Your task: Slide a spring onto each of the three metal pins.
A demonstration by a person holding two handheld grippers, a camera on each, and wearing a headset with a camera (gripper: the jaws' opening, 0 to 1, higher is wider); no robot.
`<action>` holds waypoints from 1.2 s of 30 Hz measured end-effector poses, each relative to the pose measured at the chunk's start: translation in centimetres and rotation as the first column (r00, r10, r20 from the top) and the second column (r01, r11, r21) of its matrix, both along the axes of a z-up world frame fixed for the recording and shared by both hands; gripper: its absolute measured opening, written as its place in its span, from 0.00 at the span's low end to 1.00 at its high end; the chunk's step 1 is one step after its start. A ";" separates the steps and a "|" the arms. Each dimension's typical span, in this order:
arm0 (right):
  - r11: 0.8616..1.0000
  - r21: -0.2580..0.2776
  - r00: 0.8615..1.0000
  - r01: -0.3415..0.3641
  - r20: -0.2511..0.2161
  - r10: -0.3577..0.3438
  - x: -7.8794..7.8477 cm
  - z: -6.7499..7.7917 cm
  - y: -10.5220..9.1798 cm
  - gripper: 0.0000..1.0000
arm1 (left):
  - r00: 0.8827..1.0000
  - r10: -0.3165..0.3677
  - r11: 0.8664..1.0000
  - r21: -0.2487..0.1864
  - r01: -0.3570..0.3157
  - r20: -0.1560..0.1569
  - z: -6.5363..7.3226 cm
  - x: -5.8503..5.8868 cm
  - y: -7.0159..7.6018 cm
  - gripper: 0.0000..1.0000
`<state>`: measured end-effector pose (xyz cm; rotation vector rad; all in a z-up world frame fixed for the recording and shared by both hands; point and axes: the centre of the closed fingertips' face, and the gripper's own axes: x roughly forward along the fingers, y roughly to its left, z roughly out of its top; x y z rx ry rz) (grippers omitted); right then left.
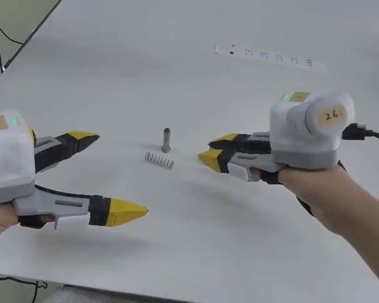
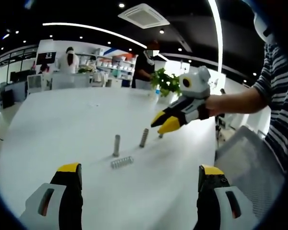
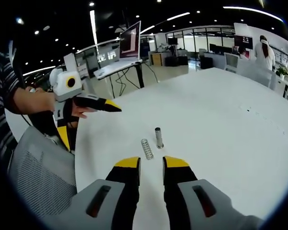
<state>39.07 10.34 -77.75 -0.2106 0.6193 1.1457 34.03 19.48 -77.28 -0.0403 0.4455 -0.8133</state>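
a broad white worktop (image 1: pixel 252 240) stands in an open-plan office lit by ceiling strips, and a flat white power strip (image 1: pixel 268 57) lies toward its far edge. near the middle of the worktop a short grey metal pin (image 1: pixel 166 139) stands upright. a small coiled steel spring (image 1: pixel 159 160) lies on its side just beside the pin, toward the near edge, apart from it. in the left gripper view a second upright pin (image 2: pixel 144 137) stands nearer the right gripper. it looks ribbed, as if it may already wear a spring, but it is too small to be sure. a third small piece (image 2: pixel 160 136) sits just below that gripper's tips.

the left gripper (image 1: pixel 107 173), black with yellow tips, hovers toward the left edge, jaws wide apart and empty. the right gripper (image 1: pixel 216 150) hovers low near the pin, jaws nearly together with a narrow gap and nothing between them.

the step in hand looks to be fetching the loose spring for the bare pin. the next move calls for a gripper to come down over the spring and close on it lightly so the coil isn't crushed. it then has to stand the spring upright and line its bore up with the pin's top.
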 end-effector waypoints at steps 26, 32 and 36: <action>0.967 -0.185 0.983 -0.175 0.026 0.183 -1.4 -1.0 5.3 0.15 | 0.997 -0.076 0.997 -0.004 0.076 0.012 1.2 -0.7 0.8 0.98; 0.950 -0.246 0.978 -0.194 0.029 0.207 -0.4 -2.6 6.0 0.14 | 0.996 -0.091 0.996 -0.007 0.091 0.013 1.1 -0.8 1.0 0.98; 0.937 -0.280 0.975 -0.209 0.019 0.223 -0.3 -3.4 6.2 0.14 | 0.994 -0.104 0.995 -0.012 0.104 0.016 1.1 -1.0 1.1 0.98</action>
